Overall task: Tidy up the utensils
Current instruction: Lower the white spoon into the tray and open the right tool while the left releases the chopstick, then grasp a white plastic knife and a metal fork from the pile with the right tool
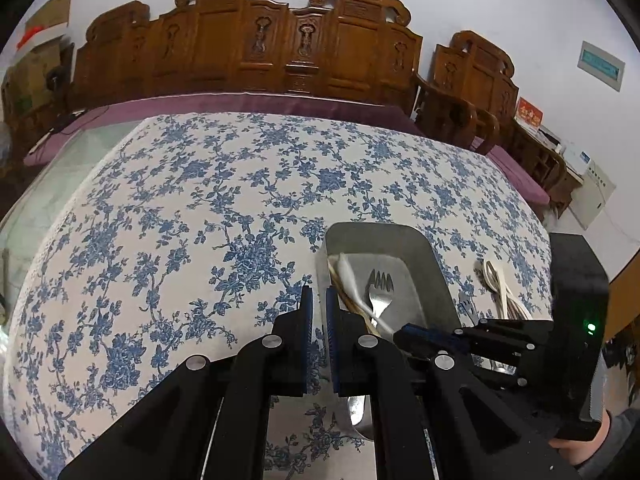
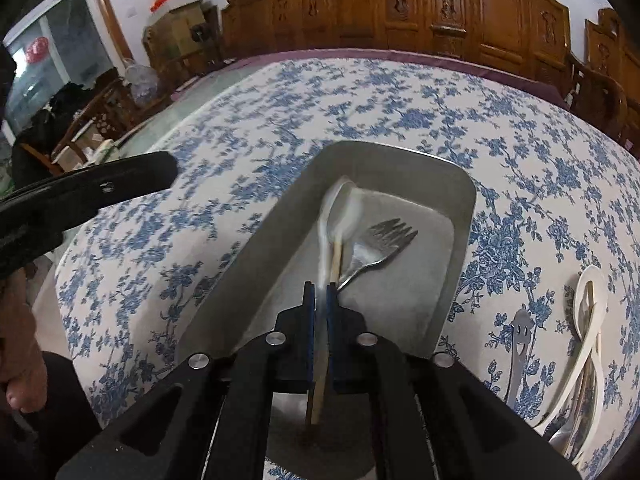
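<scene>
A grey metal tray sits on the blue floral tablecloth. In it lie a metal fork, wooden chopsticks and a white spoon. My right gripper is shut on the white spoon's handle, over the tray's near end. The spoon is blurred. My left gripper is nearly shut and empty, just left of the tray. The fork and white spoon show there too, and the right gripper reaches in from the right.
More utensils lie on the cloth right of the tray: white spoons and a metal utensil with a smiley face. Carved wooden chairs stand behind the table. The left gripper's body crosses the left edge.
</scene>
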{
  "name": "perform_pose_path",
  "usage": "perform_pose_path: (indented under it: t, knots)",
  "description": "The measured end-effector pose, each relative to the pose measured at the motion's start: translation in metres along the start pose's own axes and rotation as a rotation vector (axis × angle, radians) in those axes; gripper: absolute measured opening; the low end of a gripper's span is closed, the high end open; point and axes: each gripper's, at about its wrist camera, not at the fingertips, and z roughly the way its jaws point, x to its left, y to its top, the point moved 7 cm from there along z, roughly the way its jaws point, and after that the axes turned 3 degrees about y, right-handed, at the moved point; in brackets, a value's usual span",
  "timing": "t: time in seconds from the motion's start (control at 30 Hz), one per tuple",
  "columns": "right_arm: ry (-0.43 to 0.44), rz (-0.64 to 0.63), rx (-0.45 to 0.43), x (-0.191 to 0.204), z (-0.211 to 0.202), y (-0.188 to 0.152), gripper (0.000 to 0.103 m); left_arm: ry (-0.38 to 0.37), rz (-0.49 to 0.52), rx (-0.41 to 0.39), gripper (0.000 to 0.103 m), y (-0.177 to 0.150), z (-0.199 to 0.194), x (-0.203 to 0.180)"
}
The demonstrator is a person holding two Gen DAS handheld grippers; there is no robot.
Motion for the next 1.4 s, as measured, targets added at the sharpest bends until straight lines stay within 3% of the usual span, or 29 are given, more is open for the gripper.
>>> perform_pose_path:
  t: [0.27,0.4,0.67,0.8,0.93,1.1,1.2,1.4]
  knots:
    - [0.021,-0.023,-0.049,-0.001,-0.034,-0.004,0.009,-0.012,0.016,-0.001,0.006,-0.002,-0.002,-0.01]
    - [0.01,-0.03,-0.068,-0.013,-0.06,-0.015,0.009,-0.027,0.035,-0.001,0.015,-0.004,-0.003,-0.021]
    - [-0.083,0.008,-0.09,-0.063,-0.105,-0.039,0.009,-0.04,0.09,-0.013,0.021,-0.01,-0.008,-0.046]
    - [-0.13,0.025,-0.084,-0.092,-0.121,-0.053,0.009,-0.048,0.106,-0.017,0.032,-0.013,-0.01,-0.057]
    - [-0.176,0.048,-0.049,-0.122,-0.125,-0.073,0.009,-0.054,0.115,-0.031,0.056,-0.018,-0.012,-0.072]
    - [-0.195,0.073,0.001,-0.145,-0.119,-0.091,0.012,-0.046,0.131,-0.035,0.072,-0.026,-0.009,-0.09]
    - [-0.188,0.094,0.013,-0.152,-0.114,-0.096,0.019,-0.049,0.137,-0.033,0.075,-0.031,-0.008,-0.099]
    - [-0.168,0.1,0.03,-0.148,-0.095,-0.092,0.019,-0.057,0.147,-0.035,0.078,-0.037,-0.008,-0.111]
